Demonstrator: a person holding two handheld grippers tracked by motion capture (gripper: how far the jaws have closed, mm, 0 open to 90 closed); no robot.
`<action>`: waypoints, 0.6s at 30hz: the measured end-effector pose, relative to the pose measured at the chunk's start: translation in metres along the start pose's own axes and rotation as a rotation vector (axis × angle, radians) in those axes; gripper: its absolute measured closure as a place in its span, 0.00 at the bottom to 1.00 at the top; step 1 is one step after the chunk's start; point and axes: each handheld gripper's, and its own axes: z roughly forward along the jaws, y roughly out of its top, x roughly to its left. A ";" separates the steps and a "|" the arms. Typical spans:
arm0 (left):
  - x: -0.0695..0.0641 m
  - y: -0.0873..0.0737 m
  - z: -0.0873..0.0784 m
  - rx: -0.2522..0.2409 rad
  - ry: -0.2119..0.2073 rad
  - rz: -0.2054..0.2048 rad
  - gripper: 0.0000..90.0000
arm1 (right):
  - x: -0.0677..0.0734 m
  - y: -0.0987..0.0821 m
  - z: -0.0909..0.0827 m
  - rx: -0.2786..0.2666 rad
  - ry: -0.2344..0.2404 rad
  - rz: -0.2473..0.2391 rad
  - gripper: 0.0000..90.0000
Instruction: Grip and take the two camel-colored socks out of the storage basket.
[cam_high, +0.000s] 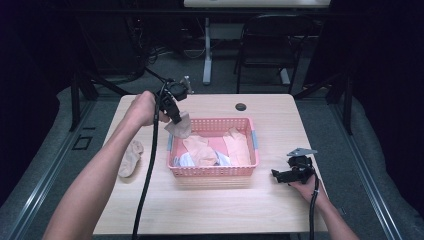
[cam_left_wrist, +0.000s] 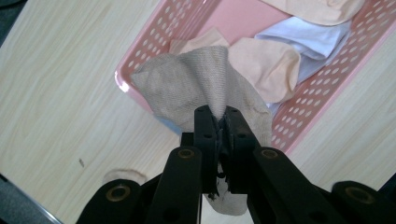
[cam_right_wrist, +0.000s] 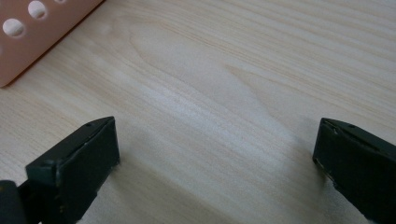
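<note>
Beige sock (cam_left_wrist: 196, 84) pinched in left hand-held gripper (cam_left_wrist: 218, 122) over pink basket (cam_left_wrist: 140, 51).

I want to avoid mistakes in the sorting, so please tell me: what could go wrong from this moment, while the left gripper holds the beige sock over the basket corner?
1. The left gripper pinches the beige sock by a small fold only; it may slip out and fall back into the pink basket.
2. The hanging sock is close to the basket rim and might catch on it, dragging the basket.
3. The right gripper rests open on the table, not steadying the basket.
</note>
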 end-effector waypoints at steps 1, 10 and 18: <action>0.002 -0.003 -0.002 -0.004 0.000 -0.010 0.95 | 0.000 0.000 0.000 0.001 -0.001 0.000 0.00; 0.032 -0.044 -0.025 -0.022 0.032 -0.100 0.95 | 0.000 0.000 0.000 0.000 -0.001 0.000 0.00; 0.062 -0.090 -0.040 -0.018 0.061 -0.204 0.95 | 0.000 0.000 0.000 0.002 -0.004 0.000 0.00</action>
